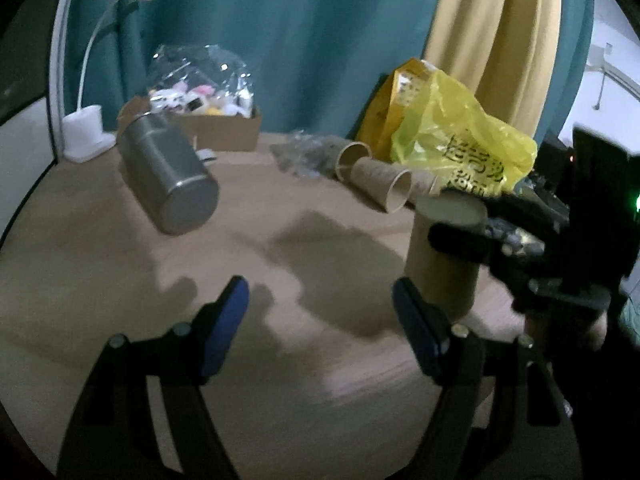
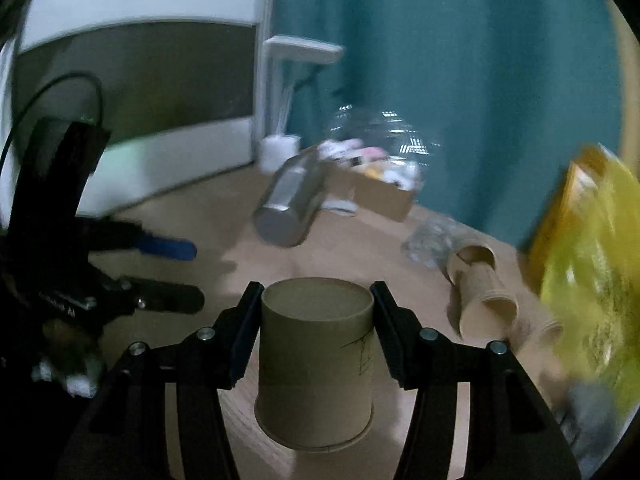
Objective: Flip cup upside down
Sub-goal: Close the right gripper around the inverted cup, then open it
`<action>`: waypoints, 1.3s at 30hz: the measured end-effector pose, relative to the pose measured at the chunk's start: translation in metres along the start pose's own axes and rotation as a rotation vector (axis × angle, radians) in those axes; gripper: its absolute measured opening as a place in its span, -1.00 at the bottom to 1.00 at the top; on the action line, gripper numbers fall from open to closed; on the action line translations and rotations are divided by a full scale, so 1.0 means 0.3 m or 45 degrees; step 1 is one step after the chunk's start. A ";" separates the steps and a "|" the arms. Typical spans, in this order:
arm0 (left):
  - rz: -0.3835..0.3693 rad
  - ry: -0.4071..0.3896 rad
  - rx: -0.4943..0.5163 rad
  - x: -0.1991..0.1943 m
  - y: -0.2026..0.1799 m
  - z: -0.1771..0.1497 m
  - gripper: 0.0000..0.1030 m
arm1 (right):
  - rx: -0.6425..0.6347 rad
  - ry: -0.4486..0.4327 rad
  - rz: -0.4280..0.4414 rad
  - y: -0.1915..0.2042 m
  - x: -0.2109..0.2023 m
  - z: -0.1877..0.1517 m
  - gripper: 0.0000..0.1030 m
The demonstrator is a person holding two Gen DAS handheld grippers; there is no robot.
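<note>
A tan paper cup (image 2: 316, 360) stands upside down on the wooden table (image 2: 416, 432), rim down, base up. My right gripper (image 2: 316, 300) closes on the cup's upper part, both pads against its sides. In the left wrist view the same cup (image 1: 442, 268) stands at the right with the right gripper (image 1: 472, 228) around its top. My left gripper (image 1: 320, 300) is open and empty, low over the table, to the left of the cup; it also shows in the right wrist view (image 2: 188, 272).
A steel tumbler (image 1: 172, 176) lies on its side at the back left. Several spare paper cups (image 1: 380, 180) lie by a yellow plastic bag (image 1: 460, 140). A cardboard box (image 1: 224, 132) of small items and a white desk lamp (image 1: 88, 132) stand before the teal curtain.
</note>
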State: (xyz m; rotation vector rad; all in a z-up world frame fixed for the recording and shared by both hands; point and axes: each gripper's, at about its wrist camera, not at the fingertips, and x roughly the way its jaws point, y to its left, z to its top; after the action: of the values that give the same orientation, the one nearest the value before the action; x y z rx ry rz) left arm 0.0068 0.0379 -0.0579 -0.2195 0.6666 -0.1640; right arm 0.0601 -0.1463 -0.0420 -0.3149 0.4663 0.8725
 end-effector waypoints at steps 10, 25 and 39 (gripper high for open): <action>0.002 0.011 0.015 0.048 -0.053 -0.010 0.47 | 0.301 -0.115 -0.247 0.004 -0.050 -0.121 0.12; 0.072 -0.019 0.015 0.066 -0.051 -0.038 0.47 | 0.313 -0.073 -0.273 0.027 -0.067 -0.199 0.12; 0.097 -0.023 0.023 0.059 -0.051 -0.039 0.47 | 0.310 -0.046 -0.270 0.052 -0.060 -0.216 0.13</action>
State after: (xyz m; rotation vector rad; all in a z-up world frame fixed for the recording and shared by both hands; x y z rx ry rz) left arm 0.0118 0.0176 -0.0734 -0.1778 0.6540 -0.0952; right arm 0.0210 -0.1777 -0.0896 -0.1214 0.4902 0.6064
